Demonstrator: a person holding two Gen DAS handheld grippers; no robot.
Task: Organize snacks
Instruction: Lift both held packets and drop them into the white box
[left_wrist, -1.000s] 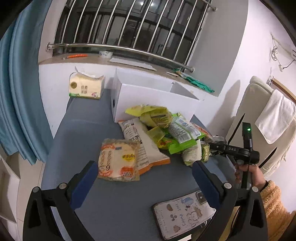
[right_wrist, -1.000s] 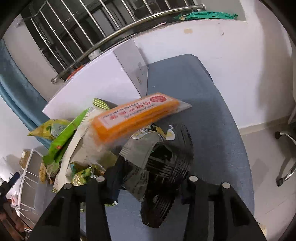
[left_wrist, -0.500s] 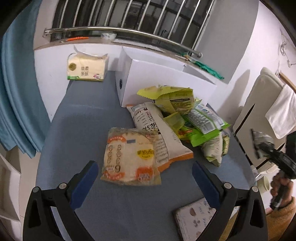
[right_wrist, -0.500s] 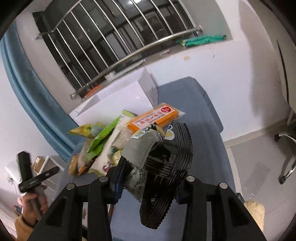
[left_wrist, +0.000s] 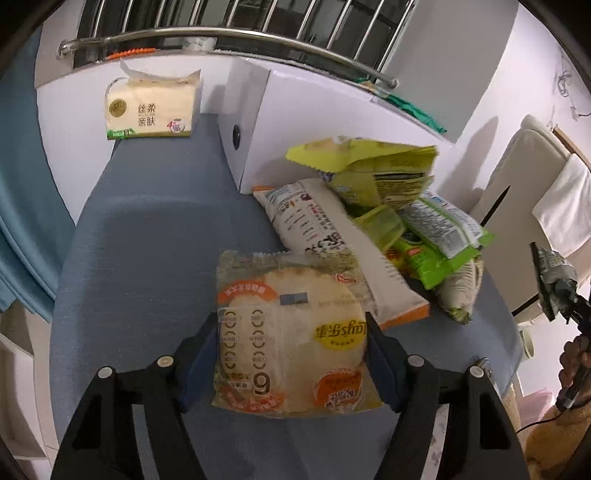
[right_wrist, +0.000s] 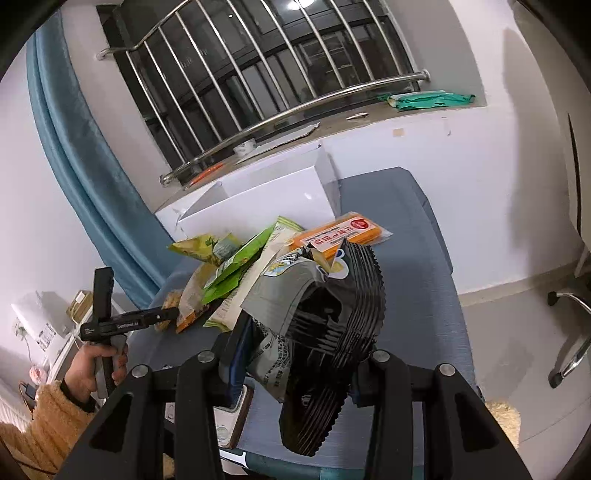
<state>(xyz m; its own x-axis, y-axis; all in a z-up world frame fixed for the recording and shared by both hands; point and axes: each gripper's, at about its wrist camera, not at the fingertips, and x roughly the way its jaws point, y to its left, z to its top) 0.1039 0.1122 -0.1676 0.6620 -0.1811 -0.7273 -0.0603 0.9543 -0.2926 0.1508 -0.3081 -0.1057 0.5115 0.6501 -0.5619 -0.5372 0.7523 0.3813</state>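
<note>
A round rice-cracker packet lies on the blue table. My left gripper has closed its blue pads on the packet's two sides. Behind it lies a pile of snack bags against an open white box. My right gripper is shut on a crumpled grey and black snack bag and holds it in the air off the table's near end. That bag also shows at the right edge of the left wrist view. An orange packet lies on the pile by the white box.
A tissue pack stands at the back left against the wall. A phone lies on the table under my right gripper. A chair with a towel is to the right. A window ledge with bars runs behind the box.
My left gripper moved forward and closed from wide open onto the rice-cracker packet. My right gripper lifted the grey and black bag up and back from the pile.
</note>
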